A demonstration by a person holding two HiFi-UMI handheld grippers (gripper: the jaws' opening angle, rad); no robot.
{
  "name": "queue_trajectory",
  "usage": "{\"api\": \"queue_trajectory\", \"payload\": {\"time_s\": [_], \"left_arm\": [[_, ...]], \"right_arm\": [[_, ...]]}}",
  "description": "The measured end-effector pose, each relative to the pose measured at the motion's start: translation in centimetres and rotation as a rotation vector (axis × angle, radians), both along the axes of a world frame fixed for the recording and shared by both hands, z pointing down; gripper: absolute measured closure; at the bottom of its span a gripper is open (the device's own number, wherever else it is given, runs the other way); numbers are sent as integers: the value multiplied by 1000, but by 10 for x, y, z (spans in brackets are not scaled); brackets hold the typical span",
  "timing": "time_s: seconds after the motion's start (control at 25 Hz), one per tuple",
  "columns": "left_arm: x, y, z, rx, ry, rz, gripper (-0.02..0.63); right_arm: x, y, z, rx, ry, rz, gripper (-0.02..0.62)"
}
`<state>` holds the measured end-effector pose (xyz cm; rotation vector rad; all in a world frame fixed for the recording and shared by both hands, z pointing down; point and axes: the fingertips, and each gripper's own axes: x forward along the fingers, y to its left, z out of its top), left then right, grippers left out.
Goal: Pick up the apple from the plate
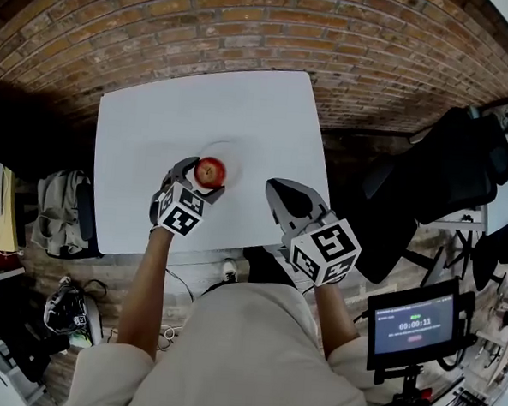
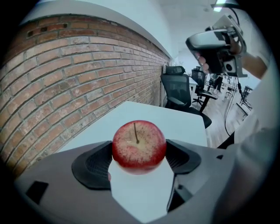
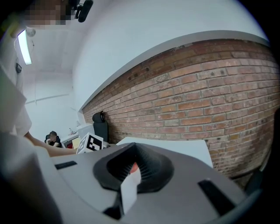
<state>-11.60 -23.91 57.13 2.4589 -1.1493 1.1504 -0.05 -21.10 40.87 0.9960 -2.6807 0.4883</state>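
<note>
— Apple (image 1: 210, 171) is sitting over the plate (image 1: 233, 151), left claw (image 1: 202, 177) squeezing it. Is the grasp finishing?
— Seems so; I'm judging a straight, steady lift is coming next. Left gripper view is showing both pads (image 2: 94, 164) touching it; head view is showing the right claw (image 1: 276, 191) idling nearby, nearly closed, empty.

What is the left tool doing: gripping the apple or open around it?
Shut on it. In the left gripper view the left tool has both jaws pressed against the sides of the apple.
</note>
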Motion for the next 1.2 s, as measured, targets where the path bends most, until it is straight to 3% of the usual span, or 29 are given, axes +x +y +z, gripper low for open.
{"api": "queue_trajectory", "payload": {"time_s": [0.48, 1.2], "left_arm": [[-11, 10, -42, 106, 56, -54, 222], [-11, 37, -124, 296, 91, -35, 222]], "right_arm": [[-11, 4, -21, 62, -1, -7, 594], [-28, 3, -41, 105, 3, -42, 594]]}}
